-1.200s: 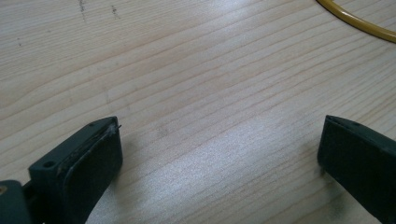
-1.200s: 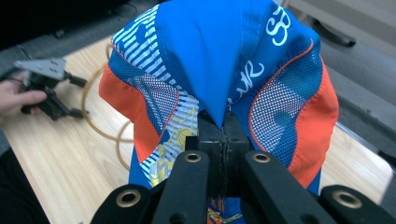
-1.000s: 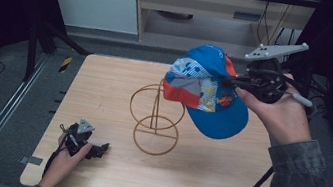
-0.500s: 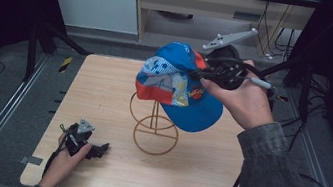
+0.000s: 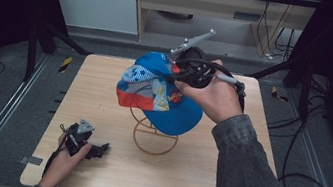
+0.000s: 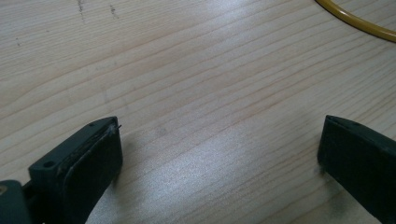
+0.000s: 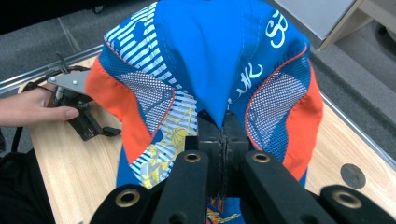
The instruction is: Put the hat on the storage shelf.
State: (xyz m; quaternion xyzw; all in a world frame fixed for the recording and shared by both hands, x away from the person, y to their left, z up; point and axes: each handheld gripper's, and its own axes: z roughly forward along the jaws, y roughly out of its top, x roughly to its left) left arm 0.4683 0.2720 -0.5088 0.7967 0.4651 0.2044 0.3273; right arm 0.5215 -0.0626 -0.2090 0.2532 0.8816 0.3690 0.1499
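both of your grippers: right gripper point(image 5: 177, 75), clamped on the blue cap point(image 5: 160, 90), has carried it left over the wire stand point(image 5: 155, 135); left gripper point(image 5: 95, 149) stays down, jaws apart

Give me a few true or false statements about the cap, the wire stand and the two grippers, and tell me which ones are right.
1. The right gripper is clamped on the blue cap. True.
2. The cap lies flat on the wooden table. False: it is held up over the wire stand.
3. The left gripper has its jaws apart over bare wood. True.
4. The left gripper grips the stand's yellow ring. False: it holds nothing; the ring lies well ahead of its jaws.
5. The cap is plain black. False: it is blue with orange and patterned panels.
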